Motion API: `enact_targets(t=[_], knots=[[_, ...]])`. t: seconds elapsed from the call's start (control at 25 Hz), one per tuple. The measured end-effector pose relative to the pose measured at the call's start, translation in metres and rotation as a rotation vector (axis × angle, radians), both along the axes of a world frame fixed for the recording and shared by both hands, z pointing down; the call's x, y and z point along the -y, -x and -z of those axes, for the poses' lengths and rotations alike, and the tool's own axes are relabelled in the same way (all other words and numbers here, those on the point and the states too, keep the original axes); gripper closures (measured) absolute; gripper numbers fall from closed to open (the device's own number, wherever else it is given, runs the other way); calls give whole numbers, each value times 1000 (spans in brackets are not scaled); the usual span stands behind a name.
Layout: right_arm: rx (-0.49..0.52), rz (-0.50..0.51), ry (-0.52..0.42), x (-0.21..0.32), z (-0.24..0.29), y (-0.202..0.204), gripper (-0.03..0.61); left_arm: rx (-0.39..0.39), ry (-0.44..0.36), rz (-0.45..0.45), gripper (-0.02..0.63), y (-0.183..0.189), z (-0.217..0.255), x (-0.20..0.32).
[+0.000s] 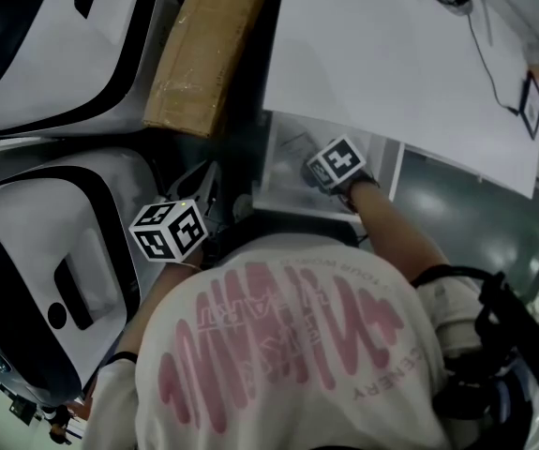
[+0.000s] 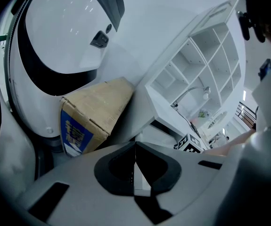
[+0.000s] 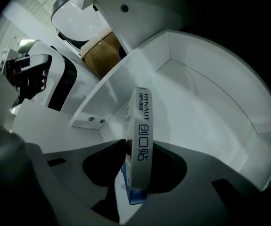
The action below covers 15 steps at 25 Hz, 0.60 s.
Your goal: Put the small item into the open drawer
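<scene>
Right tool (image 1: 328, 168) is down in the drawer (image 3: 210, 74), clamping the box (image 3: 142, 135) edge-on so it clears the walls. Left tool (image 2: 135, 173) is closed, empty, parked aside.

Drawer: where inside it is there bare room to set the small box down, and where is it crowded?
The drawer floor is bare, bordered by its walls, beyond the small box at the right gripper. Crowded: left of the drawer, cardboard box and white machines.
</scene>
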State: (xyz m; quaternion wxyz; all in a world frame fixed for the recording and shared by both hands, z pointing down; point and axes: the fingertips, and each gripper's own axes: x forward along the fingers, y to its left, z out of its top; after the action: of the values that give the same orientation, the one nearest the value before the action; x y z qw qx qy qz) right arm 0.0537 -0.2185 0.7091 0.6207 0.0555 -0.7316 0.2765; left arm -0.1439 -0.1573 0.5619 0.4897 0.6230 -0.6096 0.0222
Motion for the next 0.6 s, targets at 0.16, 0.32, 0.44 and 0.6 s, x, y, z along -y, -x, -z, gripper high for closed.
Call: enact_targets(t=[0.16,0.32,0.44,0.6], knots=[[-13,5,-23,3,-3,-2,419,1,5,-2,583,0,-2,-1],[-32,2,-49,9,-5,-9,401,1,7,-5,583,-2,-2,-1],[-25,17,-51,8,-6,-8,393,0,8,-7,583,-3,-2,-1],[-39,24,-83,12,-8,-12,361,1,9,-12,583,-5,-2,-2]])
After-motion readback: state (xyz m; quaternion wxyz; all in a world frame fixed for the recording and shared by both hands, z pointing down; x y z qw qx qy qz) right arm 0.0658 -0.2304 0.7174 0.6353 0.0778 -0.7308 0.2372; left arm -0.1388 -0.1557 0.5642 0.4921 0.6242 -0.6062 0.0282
